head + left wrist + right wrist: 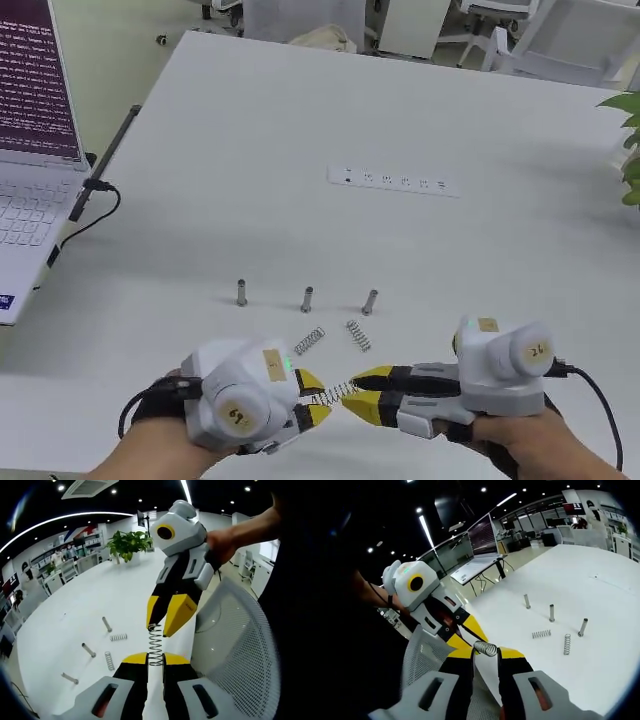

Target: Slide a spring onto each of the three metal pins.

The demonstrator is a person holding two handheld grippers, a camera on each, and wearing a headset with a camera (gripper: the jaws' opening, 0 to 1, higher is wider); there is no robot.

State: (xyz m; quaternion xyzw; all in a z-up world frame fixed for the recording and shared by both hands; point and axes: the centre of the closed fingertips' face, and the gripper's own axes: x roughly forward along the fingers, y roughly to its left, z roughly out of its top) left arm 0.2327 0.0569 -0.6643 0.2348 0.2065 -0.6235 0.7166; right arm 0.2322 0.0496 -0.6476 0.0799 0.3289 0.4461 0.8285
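Note:
Three short metal pins (241, 292) (307, 299) (370, 302) stand upright in a row on the white table (300, 130). Two loose springs (309, 340) (358, 335) lie just in front of them. A third spring (335, 393) is stretched between the two grippers, above the near edge of the table. My left gripper (318, 401) (156, 661) is shut on one end. My right gripper (347, 394) (486, 654) faces it tip to tip and is shut on the other end. In the right gripper view the pins (551, 612) stand beyond and to the right of the jaws.
An open laptop (30, 150) sits at the table's left edge with a black cable (95, 190) beside it. A white power strip (393, 181) lies behind the pins. Plant leaves (628, 150) reach in at the right. A mesh chair back (235, 645) is under the grippers.

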